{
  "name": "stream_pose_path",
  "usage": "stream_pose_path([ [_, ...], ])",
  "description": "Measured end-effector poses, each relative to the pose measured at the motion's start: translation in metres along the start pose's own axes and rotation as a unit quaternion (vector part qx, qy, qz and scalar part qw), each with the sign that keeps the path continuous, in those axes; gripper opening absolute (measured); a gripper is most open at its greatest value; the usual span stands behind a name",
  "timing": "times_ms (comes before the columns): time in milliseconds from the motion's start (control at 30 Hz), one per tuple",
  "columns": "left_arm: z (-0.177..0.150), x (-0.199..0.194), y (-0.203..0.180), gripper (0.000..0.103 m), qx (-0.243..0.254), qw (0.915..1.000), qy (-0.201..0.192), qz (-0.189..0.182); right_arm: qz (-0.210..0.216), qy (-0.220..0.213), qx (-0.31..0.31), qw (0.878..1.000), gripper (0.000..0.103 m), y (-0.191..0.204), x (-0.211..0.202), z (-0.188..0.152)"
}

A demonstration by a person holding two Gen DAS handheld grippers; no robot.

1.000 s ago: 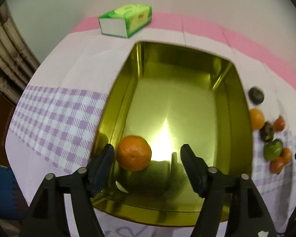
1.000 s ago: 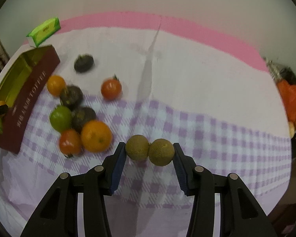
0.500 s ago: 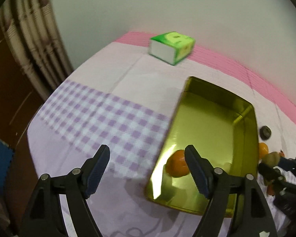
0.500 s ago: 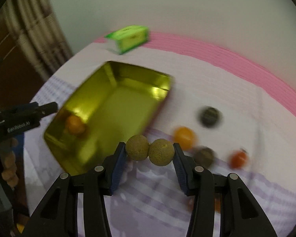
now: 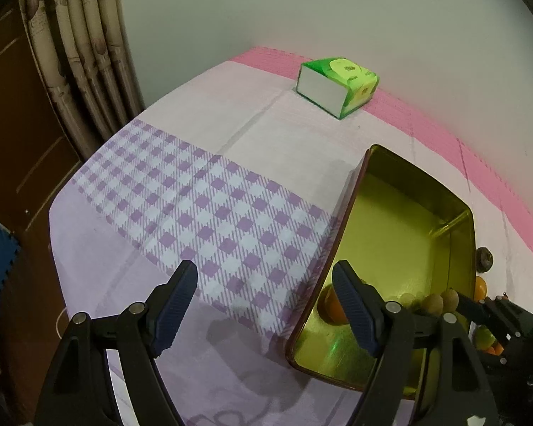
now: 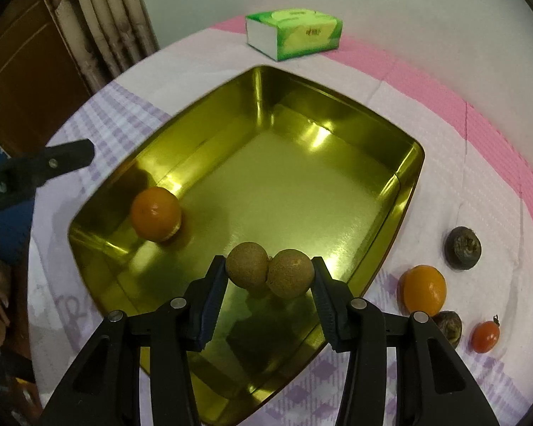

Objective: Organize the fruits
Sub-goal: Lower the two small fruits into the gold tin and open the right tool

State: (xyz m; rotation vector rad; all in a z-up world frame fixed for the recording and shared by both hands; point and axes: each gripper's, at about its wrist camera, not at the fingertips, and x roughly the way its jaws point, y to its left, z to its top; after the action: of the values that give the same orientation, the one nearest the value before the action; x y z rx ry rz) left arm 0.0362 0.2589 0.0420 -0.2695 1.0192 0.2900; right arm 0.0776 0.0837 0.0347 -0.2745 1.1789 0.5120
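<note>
My right gripper is shut on two small brown round fruits, pressed side by side between its pads, above the near part of the gold tin tray. One orange lies in the tray's left corner. Right of the tray on the cloth lie another orange, a dark fruit, a second dark fruit and a small red fruit. My left gripper is open and empty above the checked cloth, left of the tray. The right gripper with its brown fruits shows there too.
A green tissue box sits at the far edge of the table by the wall. A curtain and a wooden door stand off the table's left side. The checked cloth left of the tray is flat.
The left gripper left the orange in the tray and swung out left over the cloth. The right gripper carried the two brown fruits leftward from the fruit pile to above the tray.
</note>
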Motion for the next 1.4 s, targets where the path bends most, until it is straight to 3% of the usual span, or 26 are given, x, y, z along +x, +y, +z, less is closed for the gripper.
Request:
stream_pose_path([
  [367,-0.003,0.001,-0.006,0.075,0.011,0.9999,-0.002,-0.004,-0.04,0.001,-0.014,0.999,0.048,-0.002,0.008,0.01],
  [900,-0.005,0.007,-0.004,0.075,0.001,0.9999,0.015,0.0,-0.054,-0.001,-0.026,0.998,0.05,0.003,0.01,0.01],
  [1067,-0.005,0.008,-0.006,0.075,0.004,0.9999,0.014,-0.002,-0.046,-0.002,-0.023,0.999,0.052,0.004,0.009,0.008],
  [1400,-0.007,0.009,-0.011,0.075,0.013,0.9997,0.019,0.0,0.018,-0.029,0.022,0.999,0.052,-0.001,-0.026,-0.013],
])
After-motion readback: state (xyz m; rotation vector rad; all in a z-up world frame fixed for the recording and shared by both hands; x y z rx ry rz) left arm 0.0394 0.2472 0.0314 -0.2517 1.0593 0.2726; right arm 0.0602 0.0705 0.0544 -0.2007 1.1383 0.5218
